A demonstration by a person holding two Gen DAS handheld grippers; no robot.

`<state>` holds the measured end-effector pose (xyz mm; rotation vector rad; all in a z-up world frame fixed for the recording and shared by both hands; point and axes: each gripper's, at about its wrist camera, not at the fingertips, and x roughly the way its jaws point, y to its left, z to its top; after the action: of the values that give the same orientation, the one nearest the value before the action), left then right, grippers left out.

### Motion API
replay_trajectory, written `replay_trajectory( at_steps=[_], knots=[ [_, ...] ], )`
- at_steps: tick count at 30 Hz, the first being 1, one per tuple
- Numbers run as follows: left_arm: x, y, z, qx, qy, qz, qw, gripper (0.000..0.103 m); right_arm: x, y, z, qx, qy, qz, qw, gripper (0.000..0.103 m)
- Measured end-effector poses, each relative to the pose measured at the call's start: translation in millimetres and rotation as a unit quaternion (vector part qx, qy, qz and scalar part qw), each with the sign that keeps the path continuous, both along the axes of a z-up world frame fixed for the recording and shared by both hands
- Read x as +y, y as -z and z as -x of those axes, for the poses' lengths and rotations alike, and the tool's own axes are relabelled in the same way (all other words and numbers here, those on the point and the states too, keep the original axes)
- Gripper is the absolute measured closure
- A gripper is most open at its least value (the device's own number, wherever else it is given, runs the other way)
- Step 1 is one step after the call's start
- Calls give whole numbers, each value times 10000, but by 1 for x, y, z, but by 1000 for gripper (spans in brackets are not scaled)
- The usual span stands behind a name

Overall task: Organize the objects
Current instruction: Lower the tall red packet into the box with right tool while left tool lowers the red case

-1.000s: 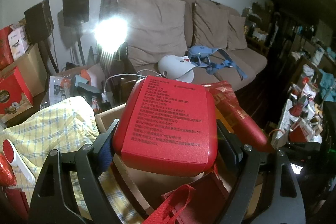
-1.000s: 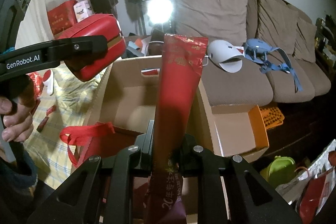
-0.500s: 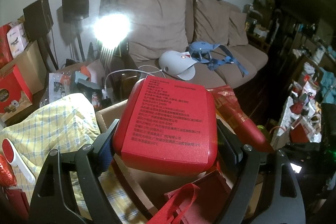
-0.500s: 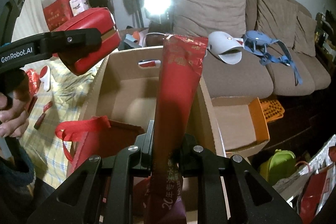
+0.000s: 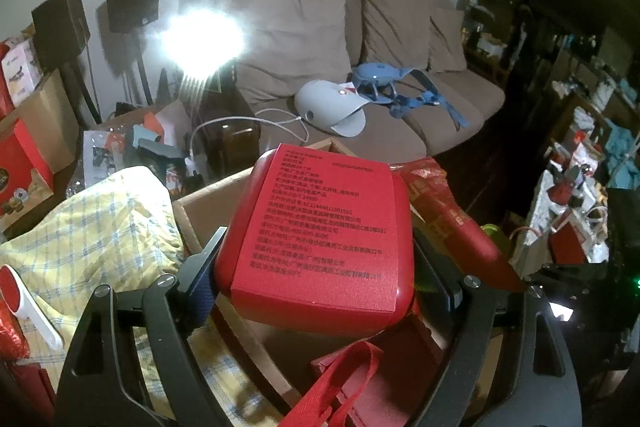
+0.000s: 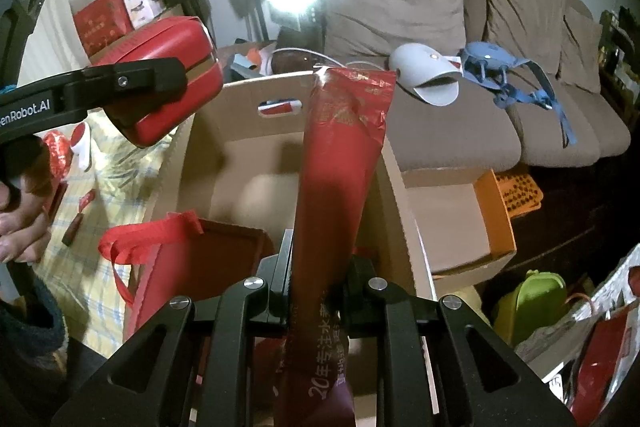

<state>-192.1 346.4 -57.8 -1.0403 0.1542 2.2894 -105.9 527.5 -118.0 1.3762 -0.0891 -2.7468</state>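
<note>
Behind your cardboard box (image 6: 280,155), lamp glare washes out detail; your left gripper (image 5: 320,283) clamps the red tin (image 5: 324,227), your right gripper (image 6: 320,283) pinches a red packet (image 6: 340,155), bottom cut off

Under my grippers the surface is covered by a yellow plaid cloth (image 5: 100,227), rumpled into folds. On it stands the open cardboard box (image 6: 240,99), its left wall against the cloth's edge. A white-handled tool with a red head (image 5: 24,301) lies on the cloth to my left, with small red wrapped pieces (image 6: 78,213) scattered near it. Beyond the box, the brown sofa (image 5: 420,131) seat carries a white dome-shaped device (image 5: 328,105) and a blue strapped thing (image 5: 394,87) just beside it.
</note>
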Motion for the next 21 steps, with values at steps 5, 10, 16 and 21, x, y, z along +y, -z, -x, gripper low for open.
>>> replay_trajectory(
  at_steps=[5, 10, 16, 21],
  knots=[
    [2, 4, 2, -67, 31, 33, 10000, 20, 3, 4, 1, -128, 62, 62, 9999, 87],
    [6, 9, 3, -113, 73, 97, 9999, 20, 1, 5, 1, -119, 54, 55, 9999, 87],
    [10, 15, 5, -167, 72, 176, 9997, 20, -3, 8, 3, -216, 12, 81, 9997, 87],
    [8, 18, 8, -212, 37, 209, 9996, 20, -2, 13, 4, -369, -12, 176, 9992, 87]
  ],
)
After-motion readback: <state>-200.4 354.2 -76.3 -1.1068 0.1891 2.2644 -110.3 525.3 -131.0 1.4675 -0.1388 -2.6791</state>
